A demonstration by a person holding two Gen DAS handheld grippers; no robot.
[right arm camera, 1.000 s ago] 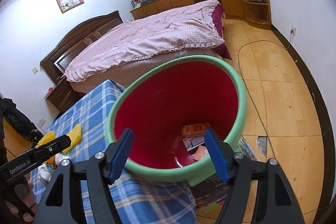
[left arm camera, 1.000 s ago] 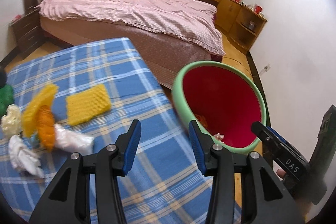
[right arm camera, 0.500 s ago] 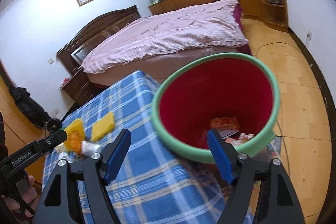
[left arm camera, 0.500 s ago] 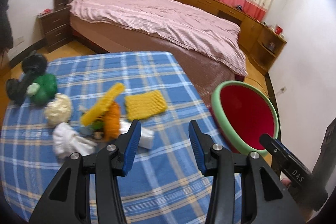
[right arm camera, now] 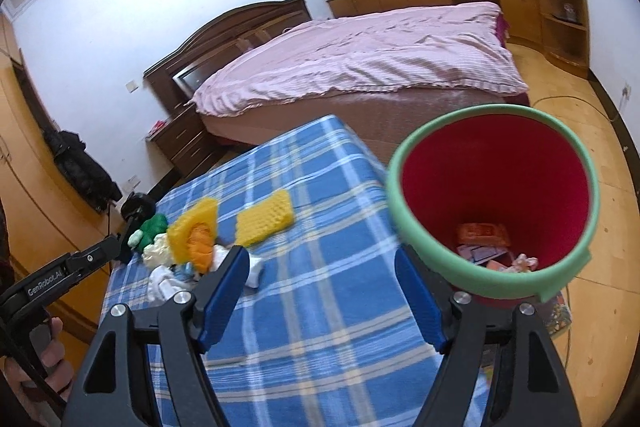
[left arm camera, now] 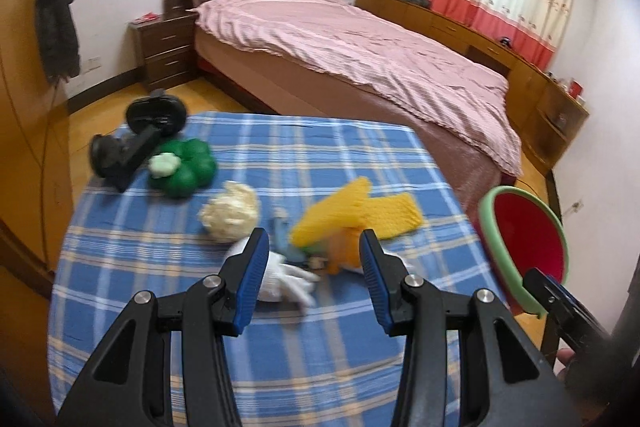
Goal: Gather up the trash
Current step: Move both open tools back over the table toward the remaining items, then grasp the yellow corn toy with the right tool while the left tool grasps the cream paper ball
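Bedroom: blue plaid tablecloth (left arm camera: 352, 155), pink bed (left arm camera: 360, 51) behind.
Trash pile (left arm camera: 320, 227): on cloth, just ahead of left gripper (left arm camera: 314, 275), w/ yellow sponge (right arm camera: 265, 217).
Bin (right arm camera: 496, 203): red, green rim, right of table; wrappers inside.
Left gripper: released, empty.
Right gripper (right arm camera: 320, 301): spread, empty, bin front-right.

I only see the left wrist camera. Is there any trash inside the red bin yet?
Observer: Yes. The right wrist view looks down into the bin, and an orange wrapper lies at the bottom.
Operator: Anything else in there?
Observer: Some papers and a crumpled pinkish wad lie next to the wrapper.
Operator: Is the right gripper holding something?
Observer: No. The right gripper is open, with nothing between its fingers.
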